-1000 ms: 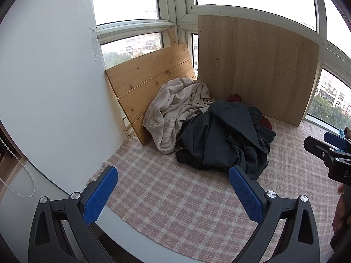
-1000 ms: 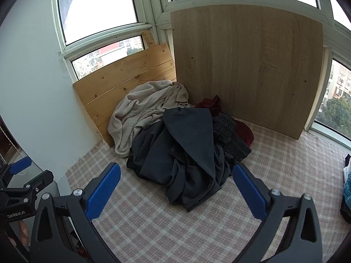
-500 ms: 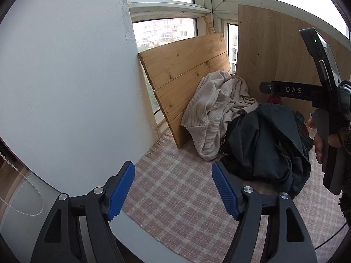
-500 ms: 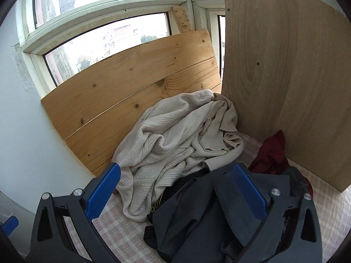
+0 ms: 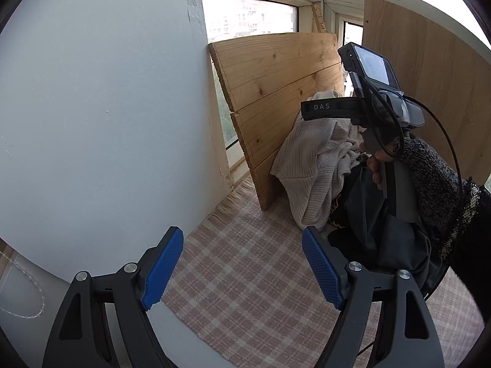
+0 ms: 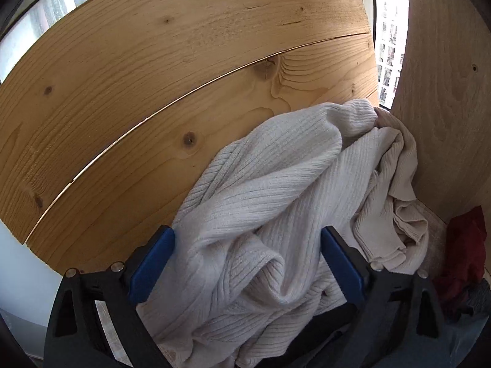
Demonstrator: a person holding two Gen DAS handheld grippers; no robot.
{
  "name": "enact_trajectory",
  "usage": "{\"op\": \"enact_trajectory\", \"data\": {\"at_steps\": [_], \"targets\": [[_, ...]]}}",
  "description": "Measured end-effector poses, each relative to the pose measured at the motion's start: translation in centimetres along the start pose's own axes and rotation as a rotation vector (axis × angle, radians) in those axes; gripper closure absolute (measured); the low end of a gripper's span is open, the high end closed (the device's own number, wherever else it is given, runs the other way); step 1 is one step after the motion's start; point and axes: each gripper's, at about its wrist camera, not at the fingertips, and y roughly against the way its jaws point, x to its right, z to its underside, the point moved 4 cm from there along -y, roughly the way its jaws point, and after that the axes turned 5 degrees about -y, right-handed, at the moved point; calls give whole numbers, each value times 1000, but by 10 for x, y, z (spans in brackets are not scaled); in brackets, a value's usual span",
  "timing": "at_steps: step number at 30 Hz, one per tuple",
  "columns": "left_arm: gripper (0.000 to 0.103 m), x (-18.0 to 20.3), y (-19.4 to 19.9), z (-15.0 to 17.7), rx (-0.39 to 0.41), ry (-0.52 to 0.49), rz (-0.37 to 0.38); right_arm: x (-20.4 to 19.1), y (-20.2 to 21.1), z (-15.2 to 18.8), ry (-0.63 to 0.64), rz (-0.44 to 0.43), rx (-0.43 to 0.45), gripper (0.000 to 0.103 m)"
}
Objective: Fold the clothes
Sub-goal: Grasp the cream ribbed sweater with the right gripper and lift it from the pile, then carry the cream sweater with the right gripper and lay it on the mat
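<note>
Right wrist view: the right gripper [image 6: 245, 263] is closing around the cream sweater [image 6: 276, 202], heaped far-left against the plank; pads not yet pressing. The left gripper [image 5: 242, 270] hangs open, empty. A firm pinch is needed next.

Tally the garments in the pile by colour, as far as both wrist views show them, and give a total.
Cream ribbed knit sweater: 1
Dark grey garment: 1 at least; its folds may hide more
Red garment: 1
Total: 3 that can be told apart. The right gripper straddles a fold of the sweater, jaws just closing.
</note>
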Motion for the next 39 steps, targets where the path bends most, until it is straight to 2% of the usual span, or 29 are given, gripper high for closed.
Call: {"op": "enact_trajectory", "data": {"at_steps": [2, 5, 7, 9, 11, 13, 17, 20, 23, 27, 31, 34, 37, 39], "targets": [[25, -2, -5, 1, -9, 5, -3, -4, -7, 2, 22, -53, -33, 73], [25, -4, -7, 3, -18, 12, -6, -13, 4, -2, 98, -12, -26, 84], [25, -6, -7, 4, -21, 13, -9, -17, 26, -11, 87, -50, 0, 85], [25, -9, -4, 6, -18, 13, -17, -23, 65, -29, 84, -107, 65, 86], [25, -12, 1, 7, -16, 17, -20, -31, 112, -49, 102, -107, 150, 87], [25, -15, 7, 8, -11, 21, -24, -36, 164, -71, 76, -166, 224, 87], [25, -22, 30, 9, 25, 26, -34, -56, 293, -100, 110, -196, 434, 87], [25, -26, 55, 9, 67, 32, -41, -62, 395, -99, 142, -202, 567, 88], [25, -29, 79, 7, 105, 30, -47, -56, 488, -80, 162, -194, 681, 88], [25, -21, 114, 9, 162, 11, -34, -41, 589, -33, 182, -134, 784, 88], [25, 3, 149, 16, 212, -33, -13, -9, 643, 36, 175, -51, 777, 88], [24, 25, 166, 26, 231, -71, 14, 39, 640, 108, 93, 11, 673, 88], [24, 53, 174, 41, 227, -113, 49, 103, 588, 198, -46, 122, 481, 87], [24, 75, 174, 56, 204, -149, 76, 151, 529, 267, -142, 218, 290, 87]]}}
